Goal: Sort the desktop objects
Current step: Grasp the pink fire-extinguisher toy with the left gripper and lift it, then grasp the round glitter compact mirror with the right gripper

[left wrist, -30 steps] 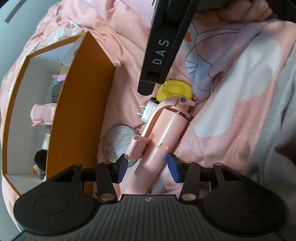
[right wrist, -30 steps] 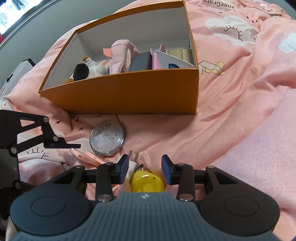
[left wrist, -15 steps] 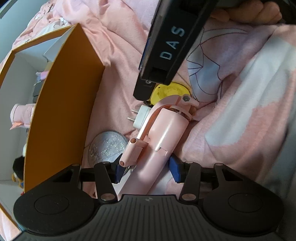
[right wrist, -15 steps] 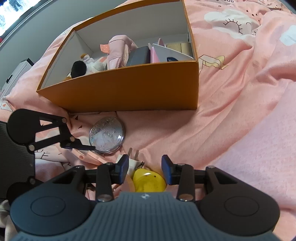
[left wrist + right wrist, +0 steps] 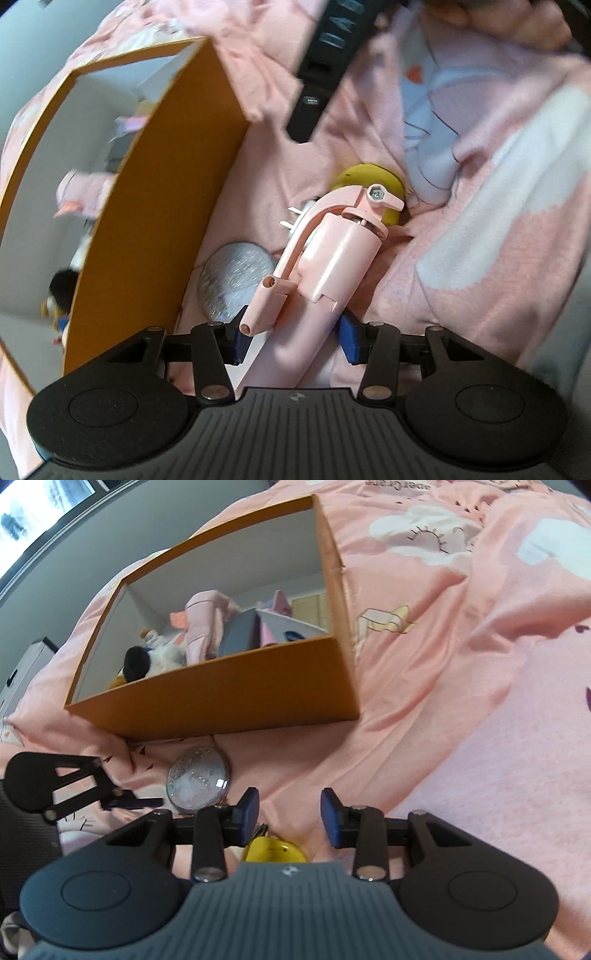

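A pink selfie stick (image 5: 332,266) lies along my left gripper (image 5: 293,341), whose blue pads are shut on its handle. Its head rests over a yellow round object (image 5: 365,177) and a white plug (image 5: 299,218) on the pink bedspread. A round glitter mirror (image 5: 236,280) lies beside the stick, near the orange box (image 5: 155,221). In the right wrist view my right gripper (image 5: 290,818) has its jaws closing with nothing between the pads. The yellow object (image 5: 275,851) shows just below and behind them, and the mirror (image 5: 197,781) lies ahead to the left.
The orange box (image 5: 221,694) holds a plush toy (image 5: 147,657), a pink cloth (image 5: 203,624) and several small boxes. The right gripper's black body (image 5: 321,74) hangs over the bedspread above the yellow object. The left gripper's linkage (image 5: 55,782) is at the left edge.
My left gripper has rolled with the stick in it, so the box looks more tilted. The right gripper has pulled back from the yellow object and its jaws have narrowed a little.
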Tool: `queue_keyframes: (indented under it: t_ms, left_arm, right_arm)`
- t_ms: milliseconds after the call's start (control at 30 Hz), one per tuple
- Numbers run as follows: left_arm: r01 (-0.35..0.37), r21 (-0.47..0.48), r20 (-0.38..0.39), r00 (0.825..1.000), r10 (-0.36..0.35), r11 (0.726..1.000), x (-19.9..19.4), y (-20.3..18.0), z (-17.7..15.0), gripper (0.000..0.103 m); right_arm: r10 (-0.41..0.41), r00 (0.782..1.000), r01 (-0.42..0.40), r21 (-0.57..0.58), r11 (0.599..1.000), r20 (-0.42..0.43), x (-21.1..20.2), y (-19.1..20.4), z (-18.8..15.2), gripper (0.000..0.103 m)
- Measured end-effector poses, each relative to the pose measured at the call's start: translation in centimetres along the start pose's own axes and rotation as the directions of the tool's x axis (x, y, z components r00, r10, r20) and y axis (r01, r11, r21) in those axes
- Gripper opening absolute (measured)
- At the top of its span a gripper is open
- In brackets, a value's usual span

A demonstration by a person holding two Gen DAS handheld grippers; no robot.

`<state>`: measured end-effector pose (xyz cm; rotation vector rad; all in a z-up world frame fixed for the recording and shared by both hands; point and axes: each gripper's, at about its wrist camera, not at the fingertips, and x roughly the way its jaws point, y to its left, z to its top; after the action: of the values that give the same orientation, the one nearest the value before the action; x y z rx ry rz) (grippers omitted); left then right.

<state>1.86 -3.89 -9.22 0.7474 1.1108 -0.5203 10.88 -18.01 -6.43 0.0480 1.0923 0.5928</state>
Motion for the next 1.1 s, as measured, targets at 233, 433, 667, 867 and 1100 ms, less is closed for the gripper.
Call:
queue_keyframes:
  t_ms: [233, 433, 667, 867, 1100]
  left_arm:
    - [0.044, -0.240, 0.061, 0.998, -0.030, 0.970, -1.9, 3.5, -1.0, 0.055]
    - [0.108, -0.414, 0.137, 0.989, -0.055, 0.904, -3.2, 6.0, -0.6, 0.054]
    - [0.124, -0.503, 0.194, 0.981, -0.028, 0.856, -4.6, 7.0, -1.7, 0.054]
    - [0.109, -0.541, 0.202, 0.979, 0.003, 0.834, -5.6, 7.9, -2.4, 0.054]
    - [0.110, -0.587, 0.228, 0.973, 0.033, 0.802, -7.4, 9.2, -3.4, 0.054]
  right_arm:
    - [0.031, 0.999, -0.031, -0.002, 1.000, -0.044, 0.8, 0.0, 0.0, 0.037]
    - [0.068, 0.991, -0.077, -0.066, 0.995, -0.118, 1.8, 1.2, -0.5, 0.037]
    - [0.115, 0.981, -0.136, -0.127, 0.983, -0.158, 3.1, 3.4, -0.4, 0.037]
    - [0.192, 0.967, -0.215, -0.136, 0.967, -0.167, 4.8, 4.7, 1.1, 0.037]
    - [0.221, 0.948, -0.233, -0.027, 0.972, -0.228, 8.5, 4.5, 2.5, 0.042]
